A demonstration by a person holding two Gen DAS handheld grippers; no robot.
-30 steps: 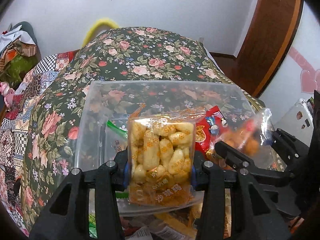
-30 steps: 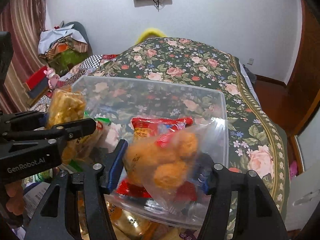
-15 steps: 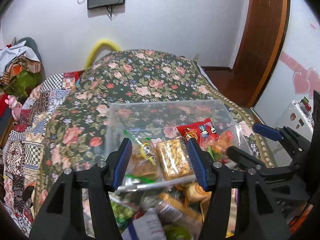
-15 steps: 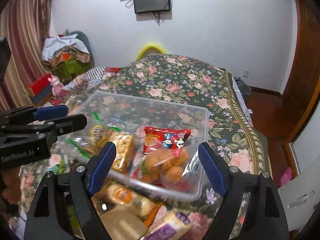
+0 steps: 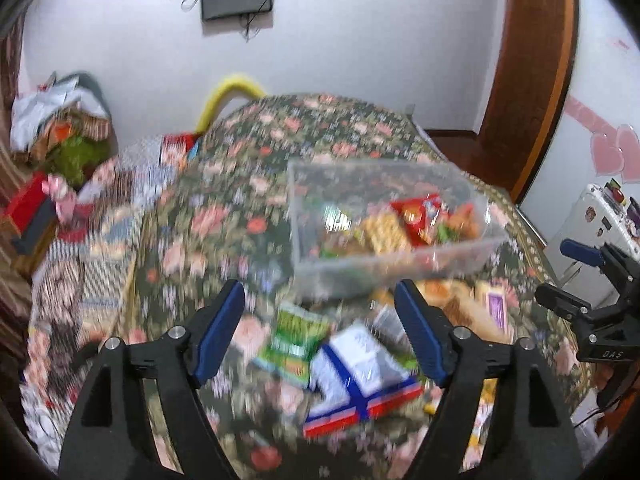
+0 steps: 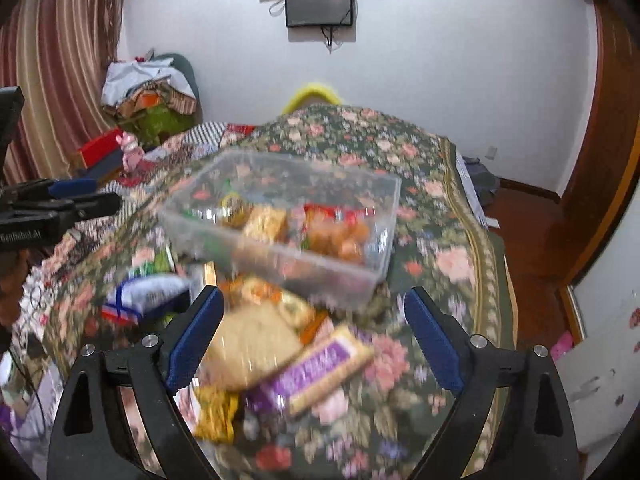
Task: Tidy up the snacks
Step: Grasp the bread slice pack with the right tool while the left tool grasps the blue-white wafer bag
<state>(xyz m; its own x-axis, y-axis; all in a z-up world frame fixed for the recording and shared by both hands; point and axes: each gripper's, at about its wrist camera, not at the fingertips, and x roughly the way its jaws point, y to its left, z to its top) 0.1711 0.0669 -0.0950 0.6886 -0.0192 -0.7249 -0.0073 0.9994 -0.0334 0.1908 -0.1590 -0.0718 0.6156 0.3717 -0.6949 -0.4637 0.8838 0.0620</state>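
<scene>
A clear plastic bin [image 5: 460,256] [image 6: 372,204] sits on the flowered bed cover and holds several snack packs, among them a yellow puff pack [image 5: 384,230] [image 6: 266,222], a red pack [image 5: 416,212] and an orange ball pack [image 6: 344,236]. Loose snacks lie in front of it: a blue-and-white box [image 5: 360,368] [image 6: 140,296], a green pack [image 5: 296,340], a purple bar [image 6: 316,368] and a tan pack [image 6: 252,344]. My left gripper [image 5: 320,332] is open and empty above the loose pile. My right gripper [image 6: 312,336] is open and empty above the purple bar. Both views are blurred.
The flowered bed cover [image 6: 432,184] runs back to a white wall. Piled clothes [image 6: 148,92] and a red box [image 5: 28,208] lie at the left. A wooden door frame [image 5: 532,80] and a small white appliance [image 5: 600,232] stand at the right.
Both grippers let go of their snack packs into the bin, opened wide and pulled back and up. The loose pile in front of the bin has come into view.
</scene>
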